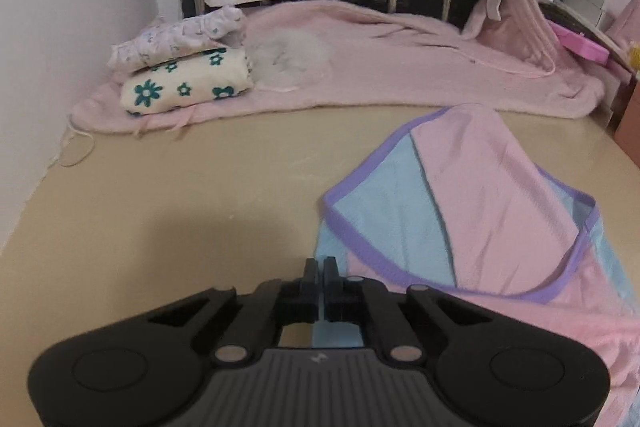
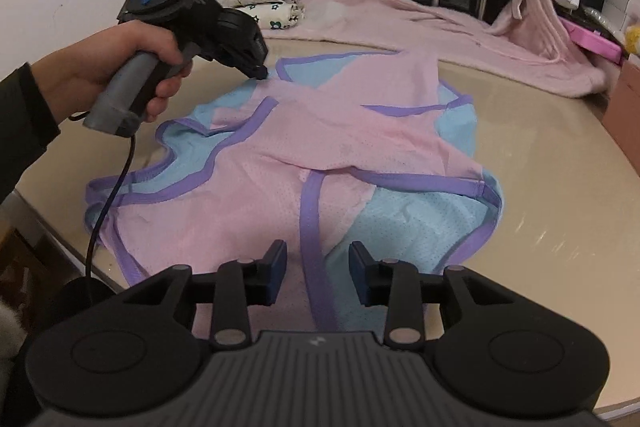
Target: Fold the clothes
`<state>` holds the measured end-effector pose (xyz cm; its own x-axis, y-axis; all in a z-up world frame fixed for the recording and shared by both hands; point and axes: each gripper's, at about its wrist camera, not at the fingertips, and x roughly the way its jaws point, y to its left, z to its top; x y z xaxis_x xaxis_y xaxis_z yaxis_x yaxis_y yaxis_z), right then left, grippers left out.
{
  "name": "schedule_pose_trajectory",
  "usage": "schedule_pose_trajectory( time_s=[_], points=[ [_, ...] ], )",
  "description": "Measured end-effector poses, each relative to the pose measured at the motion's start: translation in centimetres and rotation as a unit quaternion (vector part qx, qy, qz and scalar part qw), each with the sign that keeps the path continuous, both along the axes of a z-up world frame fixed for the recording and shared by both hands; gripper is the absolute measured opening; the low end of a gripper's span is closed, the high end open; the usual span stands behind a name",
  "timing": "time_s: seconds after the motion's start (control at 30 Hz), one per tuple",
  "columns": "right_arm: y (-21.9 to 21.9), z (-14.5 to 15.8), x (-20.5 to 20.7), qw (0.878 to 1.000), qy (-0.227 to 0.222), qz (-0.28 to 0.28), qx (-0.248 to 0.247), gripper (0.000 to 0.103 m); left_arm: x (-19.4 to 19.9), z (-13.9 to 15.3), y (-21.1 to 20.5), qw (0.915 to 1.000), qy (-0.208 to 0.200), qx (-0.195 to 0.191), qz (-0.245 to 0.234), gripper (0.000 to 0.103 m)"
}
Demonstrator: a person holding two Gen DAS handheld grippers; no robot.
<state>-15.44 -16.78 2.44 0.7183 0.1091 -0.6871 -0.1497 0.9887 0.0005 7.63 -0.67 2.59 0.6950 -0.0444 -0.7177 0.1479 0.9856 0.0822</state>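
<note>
step: I'm mid-fold on the pink-and-blue mesh garment with purple trim (image 2: 320, 131)
left gripper (image 1: 320, 269): jaws closed, grip unclear
right gripper (image 2: 318, 263): jaws part-open, empty
next: I pinch the near hem

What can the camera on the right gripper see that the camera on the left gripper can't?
Only the right wrist view shows a hand holding the left gripper, plus the whole pink and blue garment. Only the left wrist view shows the left gripper's fingers shut together from behind. Both show the garment, the folded flowery clothes, the pink blanket and the beige table.
</note>
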Motion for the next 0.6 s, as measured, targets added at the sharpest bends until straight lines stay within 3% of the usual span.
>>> schedule_pose_trajectory(
  time_s=[0.1,0.2,0.23,0.33,0.4,0.47,0.6],
  points=[
    [-0.7,0.3,0.6,1.0,0.009,-0.006,-0.013,0.034,-1.7,0.0,1.0,0.997,-0.011,0.064,0.042,0.0],
    [-2.5,0.5,2.0,0.999,0.017,-0.016,-0.022,0.035,-5.7,0.2,2.8,0.9962,-0.007,0.057,0.066,0.0],
    [-3.0,0.4,2.5,0.999,0.017,-0.02,-0.032,0.035,-6.6,0.5,3.5,0.9974,0.003,0.035,0.063,0.0],
    [-4.6,0.5,4.1,0.994,0.019,-0.062,-0.092,0.035,-6.7,2.7,5.7,0.9941,-0.005,-0.097,0.048,0.009],
    [-5.4,1.2,3.8,0.995,0.013,-0.068,-0.069,0.034,-4.0,3.6,5.5,0.992,-0.005,-0.121,0.035,0.018],
    [-5.9,2.0,3.0,0.997,0.003,-0.064,-0.035,0.034,-0.7,3.9,4.7,0.9921,0.005,-0.123,0.024,0.041],
    [-4.0,2.2,0.9,0.999,-0.018,-0.042,-0.011,0.035,5.8,3.1,0.7,0.9948,0.036,-0.096,-0.005,0.041]
  ],
)
